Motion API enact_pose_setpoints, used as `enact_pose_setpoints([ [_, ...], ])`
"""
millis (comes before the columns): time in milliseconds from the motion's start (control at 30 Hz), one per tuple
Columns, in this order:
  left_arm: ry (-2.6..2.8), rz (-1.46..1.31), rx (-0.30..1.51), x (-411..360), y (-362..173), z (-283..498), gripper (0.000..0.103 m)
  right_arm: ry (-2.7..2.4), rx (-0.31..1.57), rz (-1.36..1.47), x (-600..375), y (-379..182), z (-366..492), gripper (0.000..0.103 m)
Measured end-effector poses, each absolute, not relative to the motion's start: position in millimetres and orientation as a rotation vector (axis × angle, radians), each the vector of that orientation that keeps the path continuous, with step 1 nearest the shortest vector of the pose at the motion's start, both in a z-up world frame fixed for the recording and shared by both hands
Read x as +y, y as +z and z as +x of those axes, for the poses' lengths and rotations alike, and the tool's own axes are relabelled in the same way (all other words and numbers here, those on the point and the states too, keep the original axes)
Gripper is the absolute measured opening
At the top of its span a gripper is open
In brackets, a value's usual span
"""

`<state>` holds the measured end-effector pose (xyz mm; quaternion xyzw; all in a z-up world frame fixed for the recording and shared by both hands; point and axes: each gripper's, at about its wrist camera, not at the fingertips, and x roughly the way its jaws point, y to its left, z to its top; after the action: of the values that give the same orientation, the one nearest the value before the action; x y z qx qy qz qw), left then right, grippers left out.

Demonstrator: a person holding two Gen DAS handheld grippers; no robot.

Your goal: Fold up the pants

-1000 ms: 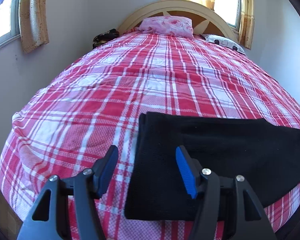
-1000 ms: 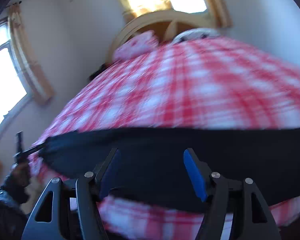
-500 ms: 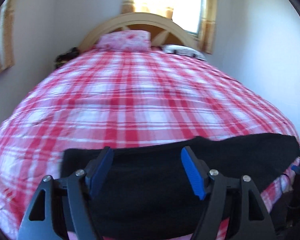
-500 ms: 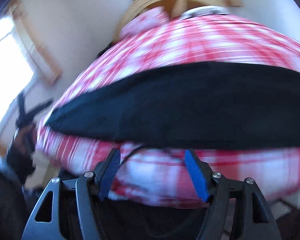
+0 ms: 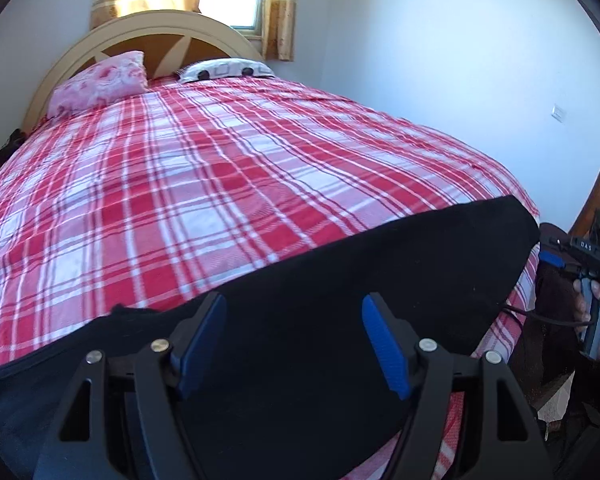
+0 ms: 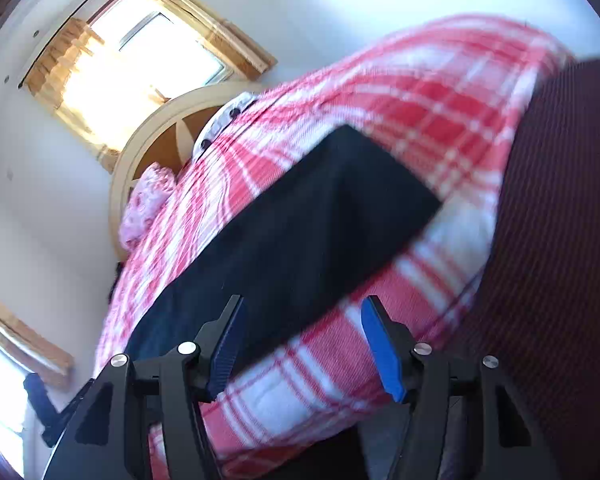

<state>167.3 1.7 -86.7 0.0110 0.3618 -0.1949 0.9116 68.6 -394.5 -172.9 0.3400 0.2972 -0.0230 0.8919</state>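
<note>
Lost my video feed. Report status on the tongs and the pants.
Left tongs open over the black folded pants, gripping nothing. Right tongs open, just narrowed, empty. Pants flat on red-and-white plaid bedspread. Nothing in the way.

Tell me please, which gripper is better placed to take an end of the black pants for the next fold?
Probably the left gripper: its open jaws hover right over the black pants. The right gripper, also open and empty, looks mostly at the plaid bedspread by the pants' short end, and its view is blurred.
</note>
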Motion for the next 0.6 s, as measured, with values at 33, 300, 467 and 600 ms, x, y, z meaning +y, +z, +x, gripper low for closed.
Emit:
enact_pose_setpoints([
  [33,-0.412,0.024,0.751,-3.1,-88.6,168.6,0.074,-0.078,0.620,0.675,-395.5,-170.3,69.4,0.061],
  [300,-0.389,0.051,0.836,-24.8,-109.2,184.7,0.073,-0.179,0.583,0.611,-421.9,-149.8,74.3,0.061],
  [467,-0.372,0.048,0.863,-26.7,-116.2,187.2,0.073,-0.198,0.589,0.580,-440.2,-145.5,99.9,0.061],
  [600,-0.364,0.041,0.893,-26.7,-124.3,190.8,0.073,-0.185,0.616,0.591,-458.6,-152.5,123.5,0.061],
])
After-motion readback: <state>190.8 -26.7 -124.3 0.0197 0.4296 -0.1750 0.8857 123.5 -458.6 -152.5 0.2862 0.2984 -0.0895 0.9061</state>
